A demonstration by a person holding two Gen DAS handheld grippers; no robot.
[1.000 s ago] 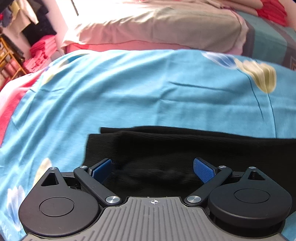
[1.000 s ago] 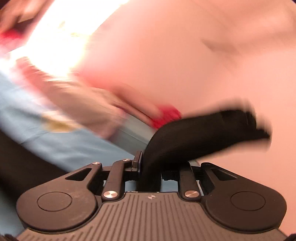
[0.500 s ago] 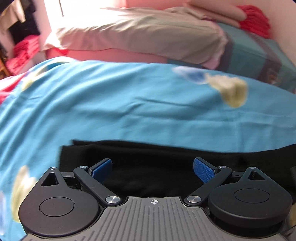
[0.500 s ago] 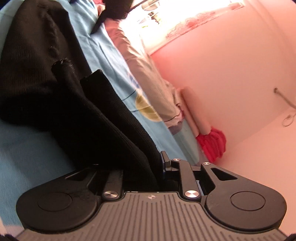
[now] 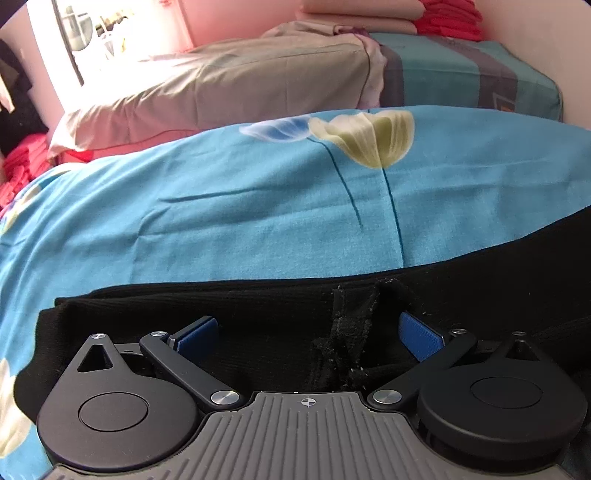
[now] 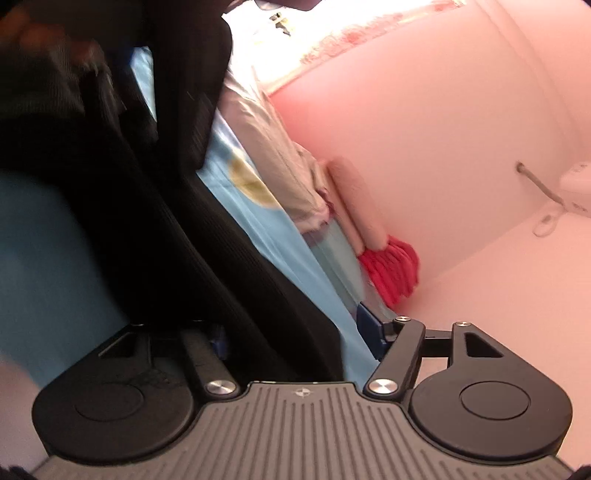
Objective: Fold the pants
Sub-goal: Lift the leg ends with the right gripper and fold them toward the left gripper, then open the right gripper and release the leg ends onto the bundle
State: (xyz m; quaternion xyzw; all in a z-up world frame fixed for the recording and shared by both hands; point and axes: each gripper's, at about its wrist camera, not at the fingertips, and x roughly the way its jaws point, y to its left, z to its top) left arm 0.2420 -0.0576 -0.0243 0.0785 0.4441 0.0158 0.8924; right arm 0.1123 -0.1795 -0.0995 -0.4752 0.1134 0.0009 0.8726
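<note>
Black pants (image 5: 280, 317) on bedsheet (image 5: 221, 206) | right hand-held gripper (image 6: 295, 332) opening

right hand-held gripper (image 6: 295, 332) was clamped on the pants (image 6: 155, 236); its jaws are opening.

Pants (image 5: 258, 325) flat on the bed sheet (image 5: 258, 206), stretched from left to right. Behind the sheet, a pillow (image 5: 236, 88), with a stack of folded cloth (image 5: 447, 16) further back on the right, beside the wall (image 6: 424, 122).

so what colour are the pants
Black pants, a ribbed knit, clearest in the left wrist view.
</note>
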